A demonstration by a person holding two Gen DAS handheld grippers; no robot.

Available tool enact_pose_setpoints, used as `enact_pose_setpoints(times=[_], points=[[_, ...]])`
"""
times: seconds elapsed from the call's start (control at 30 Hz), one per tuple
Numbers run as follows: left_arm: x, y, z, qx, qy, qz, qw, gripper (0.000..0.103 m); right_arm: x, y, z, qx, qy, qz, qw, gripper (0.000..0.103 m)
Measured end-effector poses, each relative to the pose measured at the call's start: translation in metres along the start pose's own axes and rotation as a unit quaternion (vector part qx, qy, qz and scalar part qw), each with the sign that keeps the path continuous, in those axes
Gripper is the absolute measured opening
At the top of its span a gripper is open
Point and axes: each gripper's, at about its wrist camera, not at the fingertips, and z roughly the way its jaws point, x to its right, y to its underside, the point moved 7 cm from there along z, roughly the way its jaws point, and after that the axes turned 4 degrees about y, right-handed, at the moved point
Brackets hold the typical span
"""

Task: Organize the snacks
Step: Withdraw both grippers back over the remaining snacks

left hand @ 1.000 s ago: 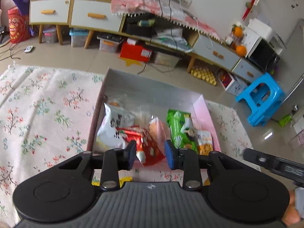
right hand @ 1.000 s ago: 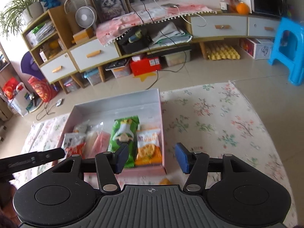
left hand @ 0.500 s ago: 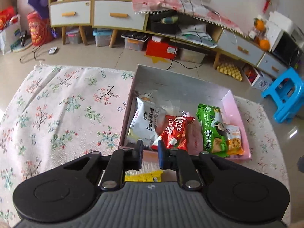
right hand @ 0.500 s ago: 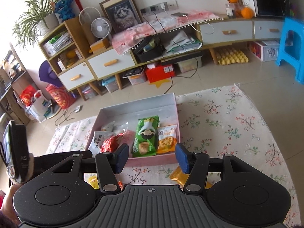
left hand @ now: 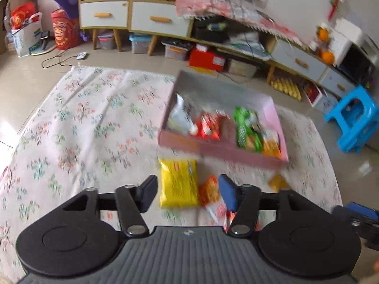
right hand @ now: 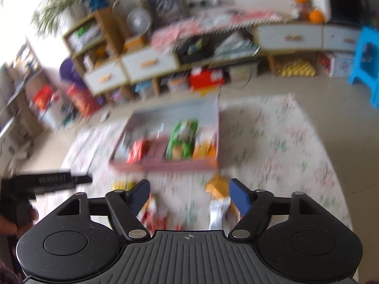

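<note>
A pink box (left hand: 213, 148) (right hand: 165, 165) on the floral rug holds a row of snack packs: white, red, green and orange. Loose snacks lie on the rug in front of it: a yellow pack (left hand: 178, 183), a small orange-red pack (left hand: 209, 190) and a golden pack (left hand: 277, 182) (right hand: 216, 185). My left gripper (left hand: 188, 195) hangs above the yellow pack, its jaws opening, touching nothing. My right gripper (right hand: 189, 195) is also opening, over a red-white wrapper (right hand: 154, 213) and a silvery wrapper (right hand: 219, 213), gripping neither. The right view is blurred.
The floral rug (left hand: 83, 130) spreads wide to the left of the box. A blue stool (left hand: 353, 118) stands at the right. Low cabinets with drawers (left hand: 151, 20) and storage bins line the far wall. A hand with the left gripper (right hand: 35, 184) shows at the right view's left edge.
Both grippers pulled back from the box, so the loose snacks on the rug came into view. The left jaws narrowed, then spread; the right jaws also widened.
</note>
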Motion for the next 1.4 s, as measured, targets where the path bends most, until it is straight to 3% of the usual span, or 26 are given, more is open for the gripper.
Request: enact_pose_setpoints(times=[0.1, 0.2, 0.5, 0.93, 1.1, 1.4], points=[[0.004, 0.017, 0.008, -0.040, 0.015, -0.001, 0.9991, 0.065, 0.004, 0.018, 0.013, -0.043, 0.043, -0.024, 0.998, 0.079], [0.004, 0.028, 0.012, -0.062, 0.025, -0.015, 0.9977, 0.068, 0.007, 0.025, 0.013, -0.052, 0.040, -0.018, 0.998, 0.079], [0.000, 0.032, 0.019, -0.078, 0.032, -0.033, 0.9959, 0.074, 0.021, 0.020, 0.019, -0.052, 0.064, -0.001, 0.997, 0.079], [0.023, 0.050, 0.026, -0.109, 0.063, -0.014, 0.9920, 0.077, 0.046, 0.020, 0.031, -0.066, 0.093, 0.020, 0.993, 0.079], [0.017, 0.045, 0.029, -0.106, 0.064, -0.039, 0.9916, 0.078, 0.070, 0.011, 0.031, -0.042, 0.118, 0.068, 0.990, 0.079], [0.028, 0.053, 0.047, -0.126, 0.059, -0.027, 0.9899, 0.077, 0.079, 0.025, 0.074, -0.096, 0.138, 0.031, 0.985, 0.078]])
